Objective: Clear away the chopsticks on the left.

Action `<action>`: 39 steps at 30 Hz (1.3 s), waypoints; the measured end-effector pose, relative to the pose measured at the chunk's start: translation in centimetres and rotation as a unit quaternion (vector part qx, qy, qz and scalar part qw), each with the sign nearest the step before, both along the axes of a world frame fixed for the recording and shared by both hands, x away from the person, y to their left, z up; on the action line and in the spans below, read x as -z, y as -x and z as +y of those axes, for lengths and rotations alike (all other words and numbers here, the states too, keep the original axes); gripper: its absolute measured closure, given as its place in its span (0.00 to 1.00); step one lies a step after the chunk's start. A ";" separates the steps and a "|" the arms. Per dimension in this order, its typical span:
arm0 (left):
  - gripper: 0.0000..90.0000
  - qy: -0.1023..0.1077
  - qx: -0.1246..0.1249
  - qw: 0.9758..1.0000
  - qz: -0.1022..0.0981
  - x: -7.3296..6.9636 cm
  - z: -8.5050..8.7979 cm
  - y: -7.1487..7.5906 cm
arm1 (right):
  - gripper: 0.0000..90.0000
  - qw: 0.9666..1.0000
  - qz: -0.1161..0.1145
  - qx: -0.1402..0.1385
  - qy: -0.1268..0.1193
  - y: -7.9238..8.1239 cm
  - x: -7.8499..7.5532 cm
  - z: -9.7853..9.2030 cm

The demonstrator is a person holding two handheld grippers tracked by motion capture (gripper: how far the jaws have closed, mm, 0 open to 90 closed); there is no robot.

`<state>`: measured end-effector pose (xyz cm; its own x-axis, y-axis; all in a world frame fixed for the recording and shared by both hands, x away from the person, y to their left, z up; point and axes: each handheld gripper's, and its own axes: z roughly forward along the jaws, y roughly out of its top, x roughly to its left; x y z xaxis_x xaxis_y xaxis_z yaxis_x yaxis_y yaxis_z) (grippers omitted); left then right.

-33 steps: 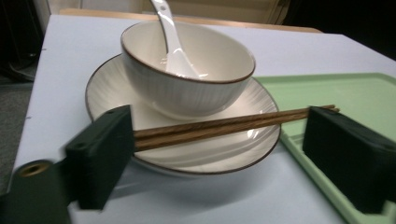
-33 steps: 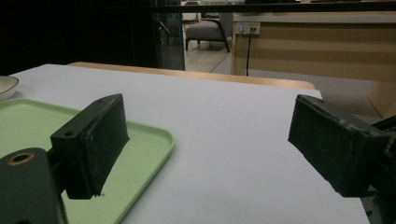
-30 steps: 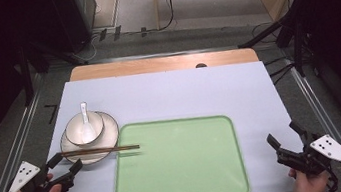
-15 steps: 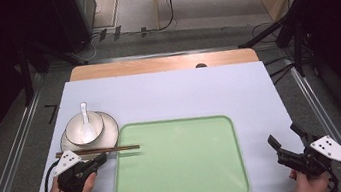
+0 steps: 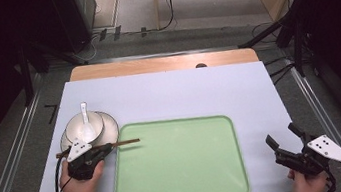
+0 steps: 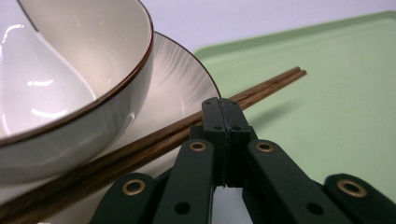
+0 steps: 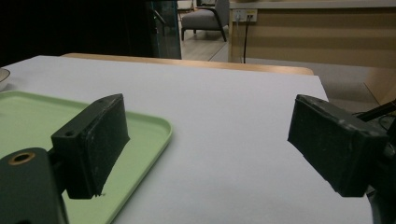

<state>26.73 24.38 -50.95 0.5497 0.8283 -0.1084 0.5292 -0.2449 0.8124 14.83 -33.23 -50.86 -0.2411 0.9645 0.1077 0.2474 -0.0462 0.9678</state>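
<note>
A pair of dark wooden chopsticks [image 5: 125, 142] [image 6: 268, 85] lies across the near rim of a white plate [image 5: 111, 129] [image 6: 180, 84], their tips reaching over the green tray [image 5: 178, 165] [image 6: 327, 65]. On the plate stands a white bowl [image 5: 78, 128] [image 6: 102, 51] holding a white spoon [image 5: 85, 119] [image 6: 28, 84]. My left gripper [image 5: 104, 149] [image 6: 223, 106] is shut, pad against pad, its tip right at the chopsticks, which pass just beyond it. My right gripper [image 5: 281, 134] [image 7: 210, 135] is open and holds nothing, at the table's near right corner beside the tray.
A white sheet [image 5: 182, 89] covers the table, with a wooden strip [image 5: 154, 65] along the far edge. Dark stands and cables surround the table on the floor.
My left gripper has moved from the table's near left edge rightward to the plate, and its jaws went from open to shut. The right gripper has stayed put.
</note>
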 end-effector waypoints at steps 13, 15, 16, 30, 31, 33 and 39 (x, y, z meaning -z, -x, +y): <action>1.00 -0.069 -0.034 0.997 -0.013 0.2 -2.8 -2.6 | 0.14 1.000 0.005 0.001 0.000 -0.1 0.1 0.1; 1.00 -0.074 -0.036 0.997 -0.013 0.2 -3.0 -2.8 | 0.14 1.000 0.006 0.000 0.002 -0.2 0.2 0.1; 1.00 -0.077 -0.036 0.996 -0.012 0.2 -2.9 -2.8 | 0.14 1.000 0.007 0.000 0.001 -0.2 0.2 0.2; 0.90 -0.033 0.066 0.997 0.030 -3.2 3.7 0.1 | 0.14 1.000 0.006 -0.006 0.007 -0.2 0.2 0.1; 0.90 -0.039 0.064 0.997 0.032 -3.2 4.3 0.2 | 0.14 1.000 0.007 -0.006 0.007 -0.3 0.2 0.1; 0.89 -0.043 0.071 0.996 0.041 -3.2 5.3 0.4 | 0.14 1.000 0.007 -0.007 0.006 -0.4 0.1 0.2; 0.87 -0.054 0.056 0.996 0.037 -3.0 6.8 0.6 | 0.14 1.000 0.008 -0.010 0.009 -0.7 0.1 0.5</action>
<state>26.10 31.20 -47.96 0.6336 0.7709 -0.0657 0.5509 -0.3899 0.7379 15.56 -32.69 -50.99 -0.2578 0.9615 0.0949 0.2641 -0.0244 0.9642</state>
